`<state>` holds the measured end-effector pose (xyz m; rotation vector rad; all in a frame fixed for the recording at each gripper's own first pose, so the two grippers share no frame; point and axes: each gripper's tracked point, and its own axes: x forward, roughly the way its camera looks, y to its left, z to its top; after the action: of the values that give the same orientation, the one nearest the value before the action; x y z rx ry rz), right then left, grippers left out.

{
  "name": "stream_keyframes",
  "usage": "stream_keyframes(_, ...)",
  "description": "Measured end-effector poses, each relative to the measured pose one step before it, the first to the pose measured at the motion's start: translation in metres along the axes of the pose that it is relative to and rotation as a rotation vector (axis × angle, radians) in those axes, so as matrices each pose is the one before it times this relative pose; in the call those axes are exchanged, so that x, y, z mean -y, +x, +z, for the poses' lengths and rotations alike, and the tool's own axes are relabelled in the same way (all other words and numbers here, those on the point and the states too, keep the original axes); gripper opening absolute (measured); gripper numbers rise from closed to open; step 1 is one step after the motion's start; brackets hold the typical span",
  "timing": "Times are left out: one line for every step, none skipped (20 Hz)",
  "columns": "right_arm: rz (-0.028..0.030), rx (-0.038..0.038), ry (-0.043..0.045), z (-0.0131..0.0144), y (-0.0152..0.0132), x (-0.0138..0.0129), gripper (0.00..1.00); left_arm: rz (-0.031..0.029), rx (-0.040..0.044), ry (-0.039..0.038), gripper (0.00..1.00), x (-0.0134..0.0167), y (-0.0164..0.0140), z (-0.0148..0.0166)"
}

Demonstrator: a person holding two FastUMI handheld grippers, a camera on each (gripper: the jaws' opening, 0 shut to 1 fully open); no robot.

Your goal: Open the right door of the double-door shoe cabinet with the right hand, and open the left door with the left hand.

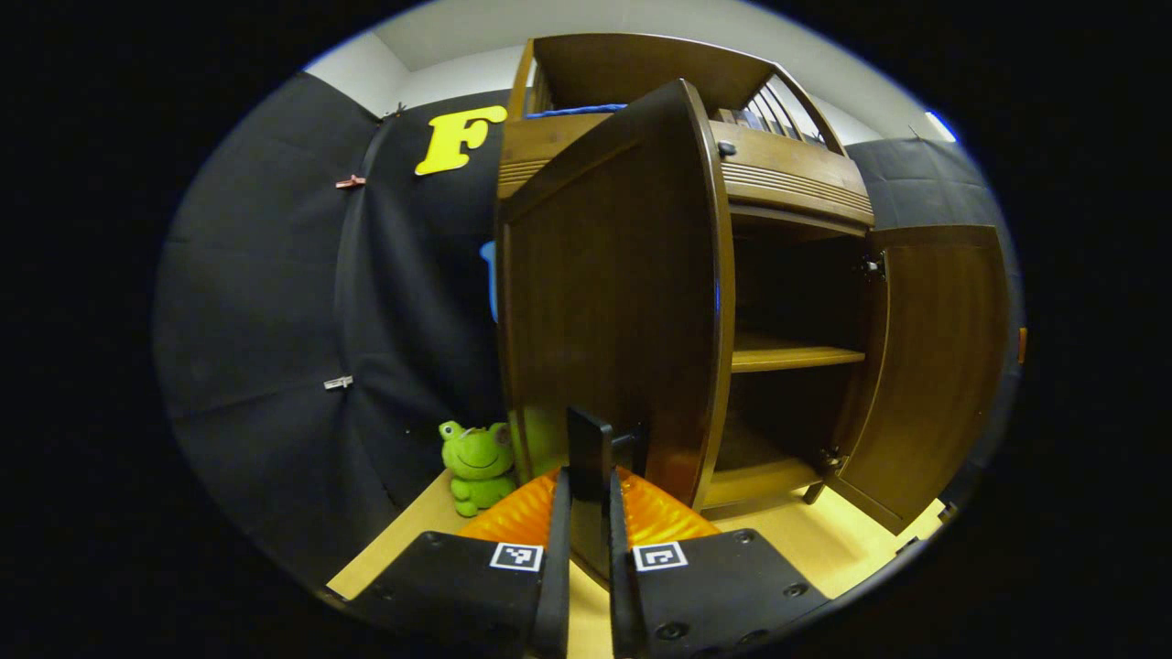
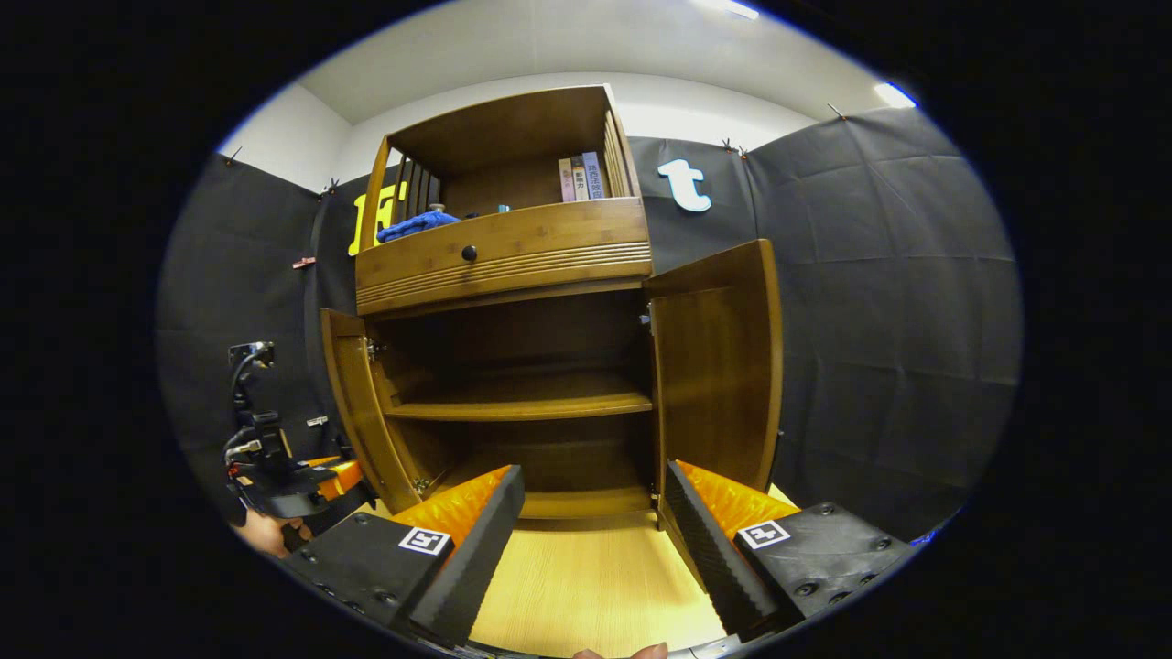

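The brown wooden shoe cabinet has both lower doors swung out. In the left gripper view the left door stands close, edge-on, and my left gripper is shut on its black handle. The right door hangs wide at the far side. In the right gripper view my right gripper is open with nothing between its fingers, in front of the cabinet's lower compartment and just left of the right door. The left door stands out at the left, with the left gripper and a hand beside it.
A green frog toy sits on the light wood floor left of the cabinet. Inside is a bare shelf. Above are a drawer with a knob, books and a blue object.
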<state>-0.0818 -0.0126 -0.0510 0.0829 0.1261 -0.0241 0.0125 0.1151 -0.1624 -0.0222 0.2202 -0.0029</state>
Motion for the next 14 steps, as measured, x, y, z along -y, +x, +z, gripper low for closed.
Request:
stream_keyframes(0.00256,-0.00188,0.00347,-0.00016,-0.00060,-0.00573,0.98,0.00590,0.00062,0.00325,0.20,-0.00912,-0.00269,-0.00206)
stream_keyframes(0.00156,-0.00075,0.00615,0.00037,-0.00121,-0.00444,0.98,0.00117,0.00127,0.01112,0.18,-0.00849,-0.00333,-0.00042)
stream_keyframes(0.00427,0.00096,0.00662,-0.00035,-0.00108,-0.00529,0.98,-0.00436,0.00295,0.01012,0.19,-0.00661,-0.00262,-0.00069)
stream_keyframes(0.00267,-0.00041,0.00044,-0.00126,-0.00135,-0.00506,0.98,-0.00706,0.00742,0.00611,0.16,-0.00552,-0.00275,0.00152)
stream_keyframes(0.00240,0.00080,-0.00203,-0.00037,-0.00084,-0.00376,0.98,-0.00909,0.00901,0.00584,0.16,-0.00525,-0.00195,0.00093)
stream_keyframes(0.00452,0.00097,-0.00239,0.00013,-0.00145,-0.00423,0.98,-0.00855,0.00634,0.01052,0.14,-0.00431,-0.00193,0.00107)
stream_keyframes(0.00199,0.00174,-0.00274,0.00110,0.00008,-0.00264,0.98,-0.00651,0.00041,0.01169,0.14,-0.00497,-0.00096,-0.00265)
stream_keyframes(0.00180,-0.00067,-0.00321,0.00000,0.00045,-0.00236,0.98,-0.00013,0.00169,0.00821,0.14,-0.00609,-0.00167,-0.00129)
stream_keyframes(0.00096,0.00081,-0.00252,0.00108,0.00010,-0.00235,0.98,0.00748,0.00177,0.00310,0.13,-0.00695,-0.00074,0.00002)
stream_keyframes(-0.00081,0.00173,-0.00272,0.00025,0.00022,-0.00091,1.00,0.01149,-0.00236,0.00026,0.13,-0.00774,0.00001,-0.00184)
stream_keyframes(0.00058,0.00085,-0.00381,0.00120,-0.00041,-0.00147,0.98,0.01280,0.00094,0.00366,0.13,-0.00755,-0.00031,-0.00109)
stream_keyframes(-0.00022,-0.00246,-0.00595,-0.00050,0.00062,-0.00130,0.98,0.00851,0.00384,0.00619,0.13,-0.00801,-0.00007,0.00025)
stream_keyframes(0.00024,-0.00168,-0.00372,-0.00016,0.00027,-0.00071,0.98,0.00581,-0.00053,0.00093,0.13,-0.00765,0.00070,-0.00219)
stream_keyframes(0.00136,-0.00260,-0.00146,-0.00087,0.00019,-0.00082,1.00,0.00110,0.00097,-0.00802,0.10,-0.00648,-0.00004,-0.00087)
